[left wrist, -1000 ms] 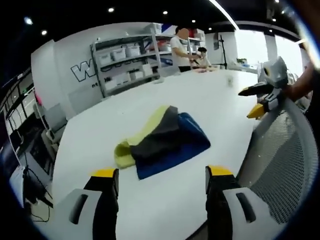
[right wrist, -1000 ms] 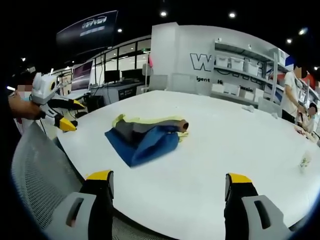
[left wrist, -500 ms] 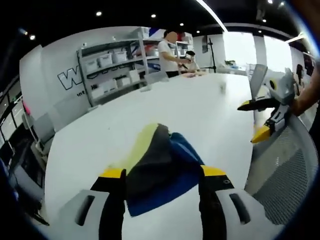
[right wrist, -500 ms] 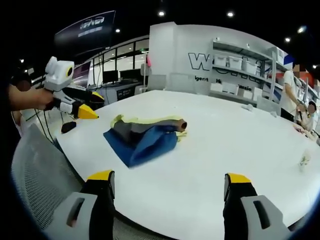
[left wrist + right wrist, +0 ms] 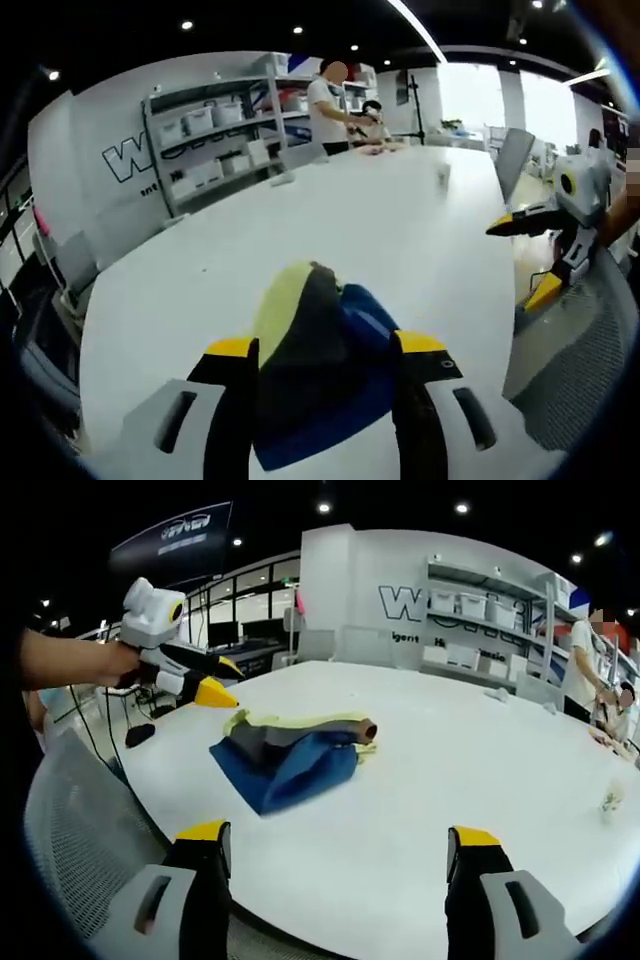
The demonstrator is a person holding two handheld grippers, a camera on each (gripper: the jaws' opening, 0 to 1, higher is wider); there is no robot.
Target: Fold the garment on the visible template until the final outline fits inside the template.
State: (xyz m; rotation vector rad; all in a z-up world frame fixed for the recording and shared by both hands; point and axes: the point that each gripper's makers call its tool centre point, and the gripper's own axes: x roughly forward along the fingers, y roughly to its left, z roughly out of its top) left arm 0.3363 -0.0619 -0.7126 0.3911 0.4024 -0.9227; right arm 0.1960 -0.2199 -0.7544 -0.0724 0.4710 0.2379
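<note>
On the white table [image 5: 420, 780] the garment [image 5: 290, 750] lies bunched in a loose heap of blue, dark grey and yellow cloth, and everything else is placed from that heap. In the right gripper view the left gripper [image 5: 215, 679] hangs in the air just above and beyond the garment's far edge, held by a hand [image 5: 105, 665]; its yellow-tipped jaws stand apart and grasp nothing. In the left gripper view the same garment [image 5: 320, 360] lies between that gripper's own two jaws, which are spread wide on either side of the cloth; whether they touch it cannot be told. The right gripper [image 5: 545, 255] shows in that view well off to the side of the garment, past the table's edge and over a grey mesh chair back [image 5: 575, 370], its jaws parted and empty. Far behind the garment stand shelves [image 5: 480, 630] with white boxes against a wall, and two people [image 5: 335, 100] at the table's far end.
</note>
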